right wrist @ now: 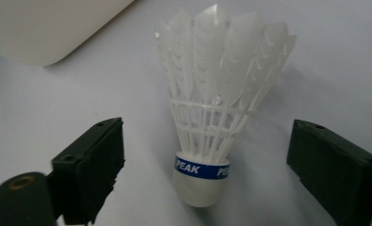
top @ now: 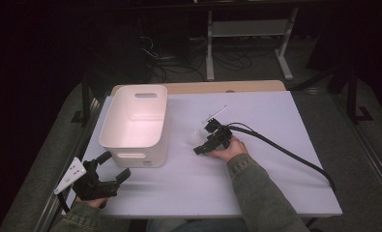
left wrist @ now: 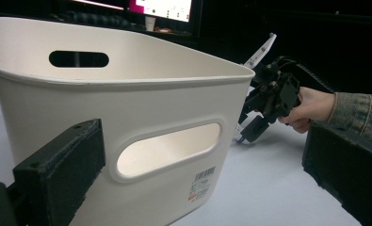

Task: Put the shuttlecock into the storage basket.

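A white plastic bin (top: 135,123) is sitting on the left part of the white table (top: 275,183), its long handle slots facing the near and far ends; from above, its inside is showing bare pale walls and floor with nothing lying in it. The left gripper (top: 112,166) is hovering at the table's near left corner, just beside the bin's near end, its jaws standing wide apart and framing the bin's near wall (left wrist: 127,132) with its handle slot and barcode sticker, touching nothing. The right gripper (top: 200,143) is resting low near the table's middle, to the right of the bin and apart from it, held in the person's right hand (top: 229,147). Its jaws are spread apart on either side of a white plastic shuttlecock (right wrist: 216,103), which is lying on the table between them, its blue-banded cork nearest the camera, untouched by either jaw.
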The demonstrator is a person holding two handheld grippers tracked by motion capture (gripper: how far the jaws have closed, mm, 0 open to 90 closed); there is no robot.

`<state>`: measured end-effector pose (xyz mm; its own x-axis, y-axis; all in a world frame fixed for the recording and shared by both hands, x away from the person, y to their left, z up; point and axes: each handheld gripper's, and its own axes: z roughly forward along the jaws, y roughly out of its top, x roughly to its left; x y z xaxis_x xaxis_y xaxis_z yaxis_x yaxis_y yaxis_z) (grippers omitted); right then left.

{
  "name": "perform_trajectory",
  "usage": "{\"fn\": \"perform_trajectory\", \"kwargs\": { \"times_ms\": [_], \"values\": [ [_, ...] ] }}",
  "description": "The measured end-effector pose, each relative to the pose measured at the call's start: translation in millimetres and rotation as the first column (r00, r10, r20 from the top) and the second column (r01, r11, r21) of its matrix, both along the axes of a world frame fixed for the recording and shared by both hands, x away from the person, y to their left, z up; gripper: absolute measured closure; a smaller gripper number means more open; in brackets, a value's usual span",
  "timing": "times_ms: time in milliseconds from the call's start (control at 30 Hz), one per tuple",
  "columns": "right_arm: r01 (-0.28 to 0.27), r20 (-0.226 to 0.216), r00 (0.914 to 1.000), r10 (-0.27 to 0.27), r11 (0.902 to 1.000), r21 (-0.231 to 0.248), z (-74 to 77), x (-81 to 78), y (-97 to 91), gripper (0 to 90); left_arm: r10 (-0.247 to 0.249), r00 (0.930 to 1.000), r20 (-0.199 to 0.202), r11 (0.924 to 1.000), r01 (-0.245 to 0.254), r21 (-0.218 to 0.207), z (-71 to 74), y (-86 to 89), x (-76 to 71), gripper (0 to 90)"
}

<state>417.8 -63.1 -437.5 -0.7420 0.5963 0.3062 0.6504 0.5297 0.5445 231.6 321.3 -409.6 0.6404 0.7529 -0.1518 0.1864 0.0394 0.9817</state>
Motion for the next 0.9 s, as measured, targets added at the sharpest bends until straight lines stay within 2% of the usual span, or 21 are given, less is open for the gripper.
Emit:
{"fn": "perform_trajectory", "kwargs": {
  "times_ms": [33,133,200,233,333,533,600,767,900],
  "values": [
    [-0.008,-0.007,0.9999,0.008,0.9999,0.007,0.7,-0.4,-0.2,15.0,0.001,1.0000,0.000,1.0000,-0.001,0.000,0.1,0.1,0.0,0.0],
    [0.002,0.005,1.0000,-0.002,0.9999,-0.013,1.4,-2.5,0.3,22.0,0.003,1.0000,-0.001,1.0000,-0.003,-0.005,0.1,0.0,0.0,0.0],
    [-0.003,-0.001,1.0000,0.003,0.9999,-0.016,1.2,-3.5,0.2,28.0,0.002,1.0000,0.000,1.0000,-0.002,0.003,0.2,0.3,0.0,0.0],
    [0.010,0.011,0.9999,-0.010,0.9996,-0.025,1.6,-4.1,0.2,32.2,0.002,1.0000,0.000,1.0000,-0.002,0.003,0.2,0.2,0.0,0.0],
    [0.018,0.002,0.9998,-0.018,0.9995,-0.026,2.5,-3.4,-1.0,41.1,0.004,1.0000,0.000,1.0000,-0.004,-0.002,0.2,0.0,-0.1,0.0],
    [0.047,0.001,0.9989,-0.047,0.9979,-0.045,3.2,-1.7,-2.3,51.7,0.004,1.0000,-0.001,1.0000,-0.004,-0.001,0.1,0.1,-0.1,0.0],
    [0.034,-0.013,0.9993,-0.035,0.9988,-0.035,3.4,-1.7,-3.0,58.2,0.004,1.0000,-0.001,1.0000,-0.004,-0.001,0.2,0.2,-0.1,0.0],
    [0.018,-0.004,0.9998,-0.018,0.9991,-0.037,4.4,-3.9,-2.7,63.1,0.004,1.0000,0.000,1.0000,-0.004,0.002,0.1,0.2,-0.1,0.0],
    [0.011,-0.004,0.9999,-0.011,0.9997,-0.023,7.3,-3.3,-4.0,63.3,0.002,1.0000,0.000,1.0000,-0.002,0.000,0.0,0.1,0.1,0.0]
  ]
}}
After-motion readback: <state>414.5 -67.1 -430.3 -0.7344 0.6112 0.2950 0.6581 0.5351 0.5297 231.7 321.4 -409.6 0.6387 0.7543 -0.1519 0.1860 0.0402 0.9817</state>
